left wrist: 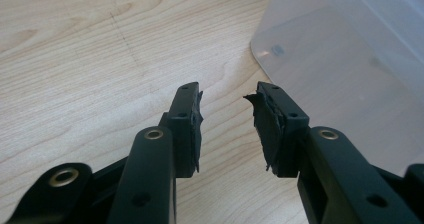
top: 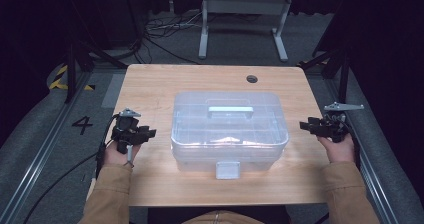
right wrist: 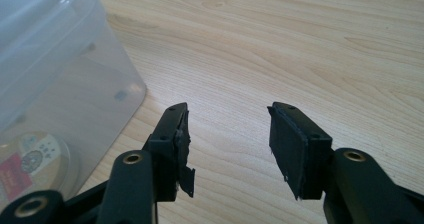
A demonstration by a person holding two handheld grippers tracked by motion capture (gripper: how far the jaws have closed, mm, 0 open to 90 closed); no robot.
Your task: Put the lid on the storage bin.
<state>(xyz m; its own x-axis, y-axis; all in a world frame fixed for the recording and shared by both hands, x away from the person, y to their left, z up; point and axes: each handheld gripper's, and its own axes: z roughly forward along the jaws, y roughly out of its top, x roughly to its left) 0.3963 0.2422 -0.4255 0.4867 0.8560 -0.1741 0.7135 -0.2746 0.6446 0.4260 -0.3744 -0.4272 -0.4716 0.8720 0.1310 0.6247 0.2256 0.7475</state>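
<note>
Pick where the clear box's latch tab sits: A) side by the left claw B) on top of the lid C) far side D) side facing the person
D: in the high view the latch tab hangs at the middle of the clear box's front wall, on the side nearest the person.

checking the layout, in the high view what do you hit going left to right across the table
left gripper → clear plastic box with its lid handle and front latch near the middle → right gripper
</note>
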